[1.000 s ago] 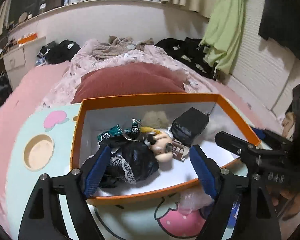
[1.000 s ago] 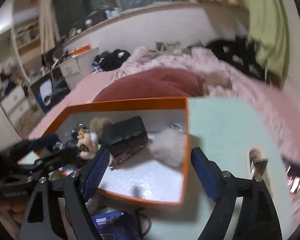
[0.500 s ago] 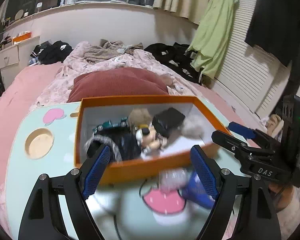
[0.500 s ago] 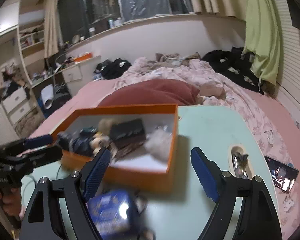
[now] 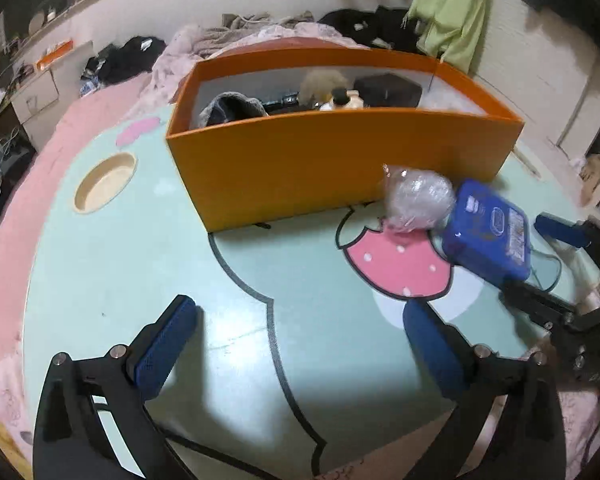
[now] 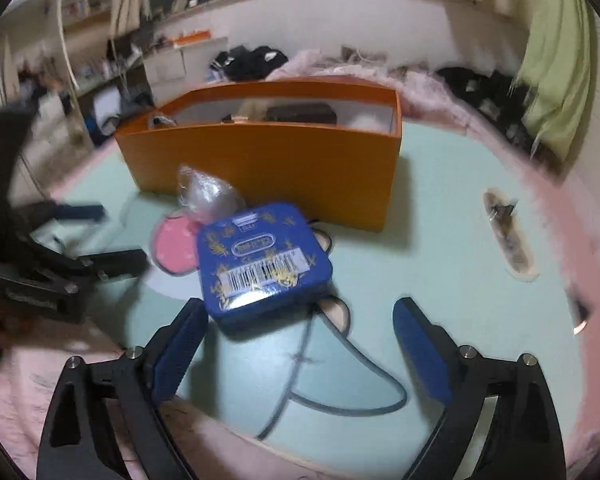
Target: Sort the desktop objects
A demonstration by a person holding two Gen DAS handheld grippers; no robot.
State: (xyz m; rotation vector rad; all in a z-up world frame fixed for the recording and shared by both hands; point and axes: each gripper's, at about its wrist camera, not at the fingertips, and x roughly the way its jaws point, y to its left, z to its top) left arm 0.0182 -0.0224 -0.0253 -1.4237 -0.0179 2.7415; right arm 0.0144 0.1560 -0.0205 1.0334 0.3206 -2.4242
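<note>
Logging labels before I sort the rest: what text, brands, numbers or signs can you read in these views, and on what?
Nothing can be read for certain.
Blue tin: an oval label on its lid, print too blurred to read.
Blue tin: a barcode strip on a white sticker, digits too small to read.
Blue tin in the left wrist view: small labels, blurred.
Left gripper: pale marking on its body, smeared by motion.
Orange box: no print shows.

Box point(image 5: 340, 160) on table point(image 5: 120, 260); wrapped ball point(image 5: 418, 200), tin point(image 5: 486, 236) before it, touching.
</note>
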